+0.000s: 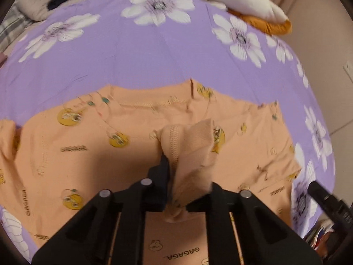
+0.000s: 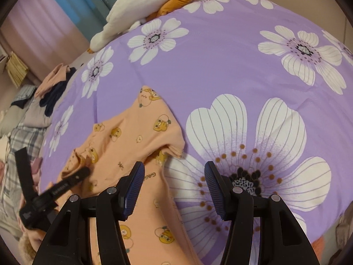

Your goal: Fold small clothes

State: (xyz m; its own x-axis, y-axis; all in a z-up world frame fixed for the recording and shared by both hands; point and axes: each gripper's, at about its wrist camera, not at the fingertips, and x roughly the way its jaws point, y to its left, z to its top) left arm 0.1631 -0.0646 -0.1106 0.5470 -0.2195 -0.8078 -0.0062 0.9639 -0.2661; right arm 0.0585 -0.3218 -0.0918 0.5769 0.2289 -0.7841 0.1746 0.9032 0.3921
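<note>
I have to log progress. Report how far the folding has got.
Done: the peach printed garment is spread on the purple flowered bedspread. In hand: the left gripper pinches a fold of it, lifted over the body. The right gripper is open, holding nothing. Left: finishing this fold; more clothes wait crumpled beyond.

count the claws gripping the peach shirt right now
1. The left claw is shut on a bunched fold of the peach shirt; the right claw is open, holding nothing.
</note>
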